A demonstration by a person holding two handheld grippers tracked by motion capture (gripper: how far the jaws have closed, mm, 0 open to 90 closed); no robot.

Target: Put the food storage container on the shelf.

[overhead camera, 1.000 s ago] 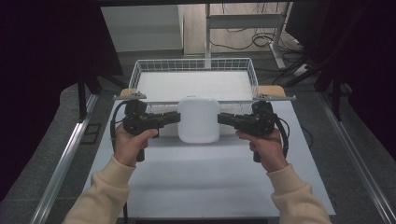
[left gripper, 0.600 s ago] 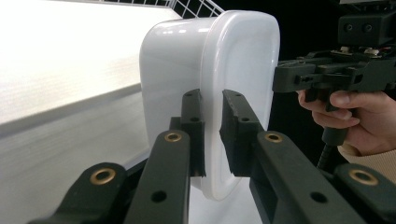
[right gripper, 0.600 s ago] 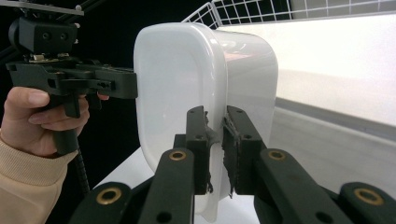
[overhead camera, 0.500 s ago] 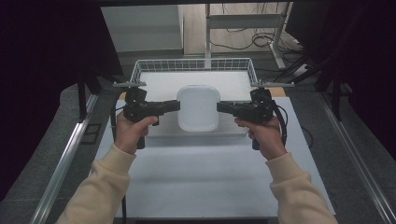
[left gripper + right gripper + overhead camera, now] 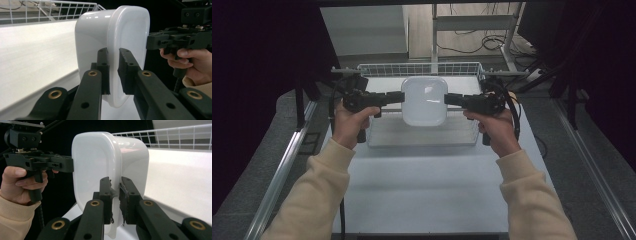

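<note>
Left gripper view: pads pinched tight on the rim of the white plastic tub, wall trapped between both jaws. Right gripper view: same story opposite, fingers clamped on the other rim, worn padding bunched at the contact. High view: left gripper and right gripper level, facing each other, tub hanging between them, tipped with its bottom toward the camera, above the wire basket on the white table. Likely risks: slipping off that thin, glossy lip if either hand twists or pulls apart; flexing and popping free under uneven squeeze; catching the basket's wire edge if lowered crooked.
</note>
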